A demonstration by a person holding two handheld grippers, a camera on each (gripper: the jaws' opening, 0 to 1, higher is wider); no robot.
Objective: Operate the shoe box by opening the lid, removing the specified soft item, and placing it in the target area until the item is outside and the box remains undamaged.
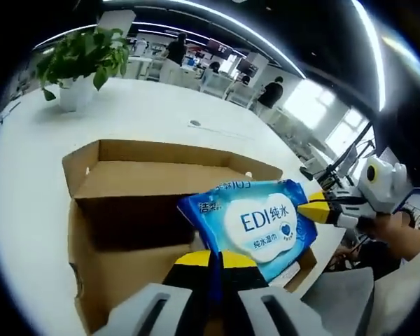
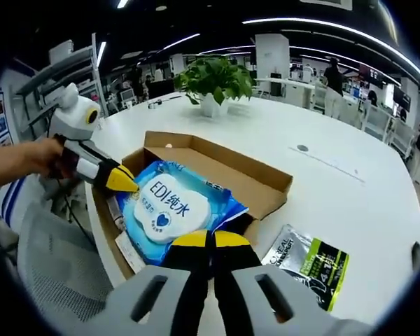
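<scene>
Left hand-held gripper (image 1: 215,260): yellow-tipped jaws pressed together on the near edge of the blue wet-wipe pack (image 1: 255,222), gripping it. Same gripper seen in the right gripper view (image 2: 131,185), entering from the left with a person's hand (image 2: 29,158) behind it, tip on the pack's edge.

Right hand-held gripper (image 2: 210,241): jaws likewise pinched on the opposite edge of the pack (image 2: 173,208). In the left gripper view it comes in from the right (image 1: 302,210), yellow tip touching the pack's side.

Pack: soft, blue with a white oval label, held between the two grippers above the open cardboard shoe box (image 1: 154,178), tilted, its lower part overlapping the box opening. Whether it touches the box interior cannot be told.

Box (image 2: 255,175): lid flap folded back, sitting at the edge of the white worktop (image 2: 336,168).

Other items: dark-and-green sachet (image 2: 309,264) lying on the worktop just beside the box; potted green plant (image 2: 213,84) farther back on the worktop (image 1: 161,112), well apart from the box.
</scene>
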